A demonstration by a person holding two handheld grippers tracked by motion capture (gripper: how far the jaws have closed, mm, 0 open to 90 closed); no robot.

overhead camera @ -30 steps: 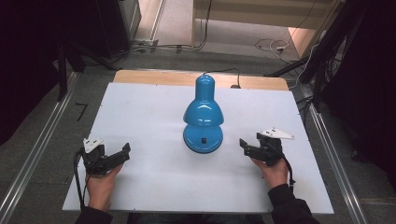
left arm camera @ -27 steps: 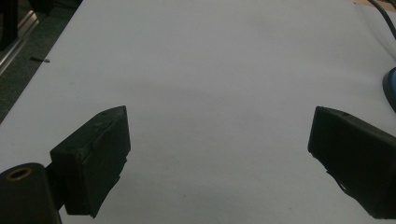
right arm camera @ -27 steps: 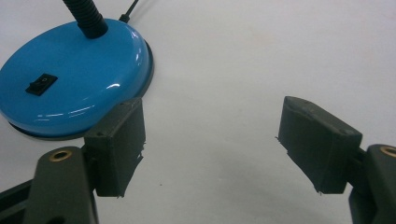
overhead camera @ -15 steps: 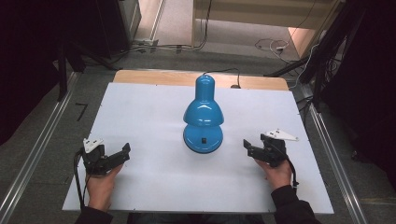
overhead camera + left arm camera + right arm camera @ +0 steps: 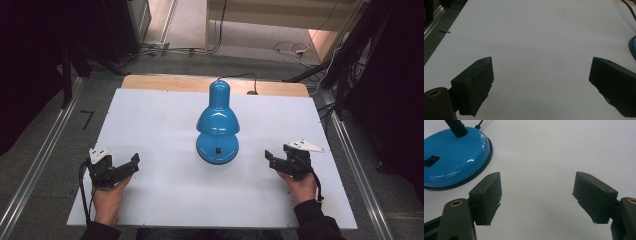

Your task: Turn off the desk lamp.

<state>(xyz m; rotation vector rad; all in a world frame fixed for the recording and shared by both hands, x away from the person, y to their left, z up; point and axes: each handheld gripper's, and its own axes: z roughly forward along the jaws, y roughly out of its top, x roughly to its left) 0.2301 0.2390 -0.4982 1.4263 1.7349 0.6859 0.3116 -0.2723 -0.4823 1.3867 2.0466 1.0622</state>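
A blue desk lamp (image 5: 218, 122) stands in the middle of the white table (image 5: 150, 120), its shade leaning over a round base with a black switch (image 5: 218, 149). In the right gripper view the lamp base (image 5: 451, 157) lies at the upper left with its switch (image 5: 431, 160) and black neck (image 5: 456, 127). My left gripper (image 5: 131, 163) rests low at the front left, open and empty, well left of the lamp. My right gripper (image 5: 270, 158) sits at the front right, open and empty, a short way right of the base. The lamp base's edge (image 5: 632, 46) peeks in at the right of the left gripper view.
The lamp's black cable (image 5: 240, 76) runs off the table's far edge over a wooden strip (image 5: 165, 82). Metal rails (image 5: 35, 165) flank the table on both sides. Cables and dark equipment lie on the floor beyond.
My right gripper has drifted slightly right and toward the front edge. The left gripper and the lamp have stayed put.
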